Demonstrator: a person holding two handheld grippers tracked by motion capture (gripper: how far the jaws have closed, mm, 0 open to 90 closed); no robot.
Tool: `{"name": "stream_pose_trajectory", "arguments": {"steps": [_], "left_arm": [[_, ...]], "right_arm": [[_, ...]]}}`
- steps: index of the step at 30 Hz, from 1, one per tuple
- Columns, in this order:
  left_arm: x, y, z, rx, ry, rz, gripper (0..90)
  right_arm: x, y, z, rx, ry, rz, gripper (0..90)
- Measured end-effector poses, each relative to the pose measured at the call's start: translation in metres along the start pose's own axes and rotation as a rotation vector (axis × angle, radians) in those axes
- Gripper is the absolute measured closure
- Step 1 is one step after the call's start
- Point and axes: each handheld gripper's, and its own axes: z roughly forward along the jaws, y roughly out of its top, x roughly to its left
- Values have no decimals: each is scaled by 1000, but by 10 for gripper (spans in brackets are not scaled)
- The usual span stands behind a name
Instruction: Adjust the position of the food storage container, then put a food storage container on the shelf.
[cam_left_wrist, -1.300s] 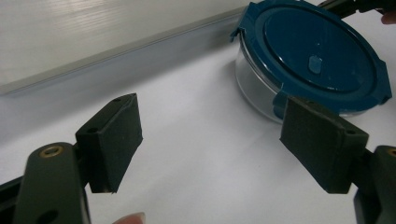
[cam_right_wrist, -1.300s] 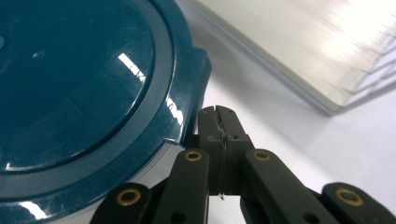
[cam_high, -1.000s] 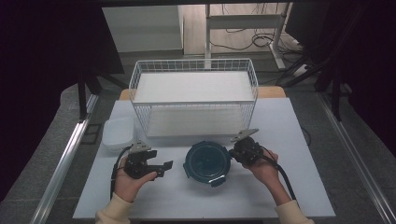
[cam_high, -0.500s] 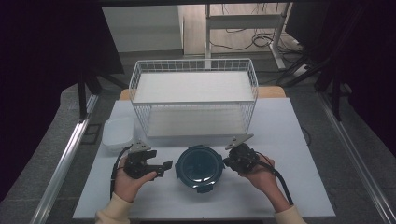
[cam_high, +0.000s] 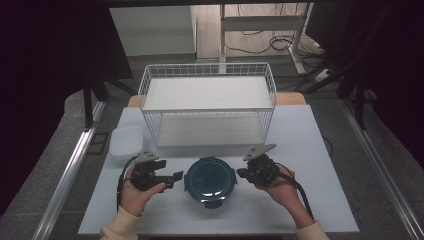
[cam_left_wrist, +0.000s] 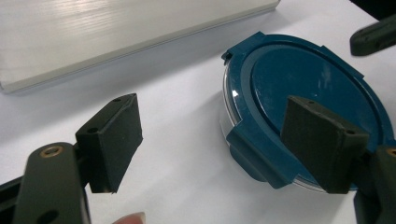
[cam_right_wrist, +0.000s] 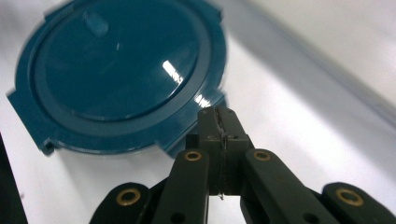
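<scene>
My left gripper (cam_high: 172, 178) sits just left of the tub (cam_high: 210, 179), its fingers (cam_left_wrist: 112, 140) spread wide apart with bare table (cam_high: 310, 145) between them. In the left gripper view one finger stands in front of the tub's blue lid (cam_left_wrist: 303, 84), beside a lid latch (cam_left_wrist: 254, 154); I cannot tell whether it touches. My right gripper (cam_high: 241, 173) sits just right of the tub, its fingers (cam_right_wrist: 218, 126) pressed flat together with nothing between them, their tips at the tub's right latch. The tub rests on the table between my two grippers, lid on. Behind the tub stands a wire basket (cam_high: 207, 107), and left of the basket lies a white box (cam_high: 126, 142).
</scene>
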Motion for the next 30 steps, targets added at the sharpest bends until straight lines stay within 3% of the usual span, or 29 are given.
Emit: {"name": "stream_pose_trajectory", "arguments": {"steps": [4, 5, 8, 11, 16, 24, 30], "left_arm": [[0, 2, -6, -15, -20, -15, 220], [0, 3, -7, -20, -25, -18, 220], [-1, 3, -8, -21, -28, -15, 218], [-1, 3, -8, -19, -29, -13, 216], [0, 2, -7, -15, -35, -18, 214], [-2, 5, -10, -35, -34, -47, 183], [0, 5, -7, -26, -54, -87, 157]], "right_arm": [[-6, -6, -10, -74, 18, 82, 884], [-7, -8, -11, -85, 25, 100, 803], [-9, -13, -11, -131, -8, 163, 379], [-10, -15, -9, -151, -25, 206, 239], [-10, -15, -8, -163, -37, 223, 174], [-14, -18, -6, -173, 33, 299, 146], [-13, -20, -6, -172, 34, 315, 129]]}}
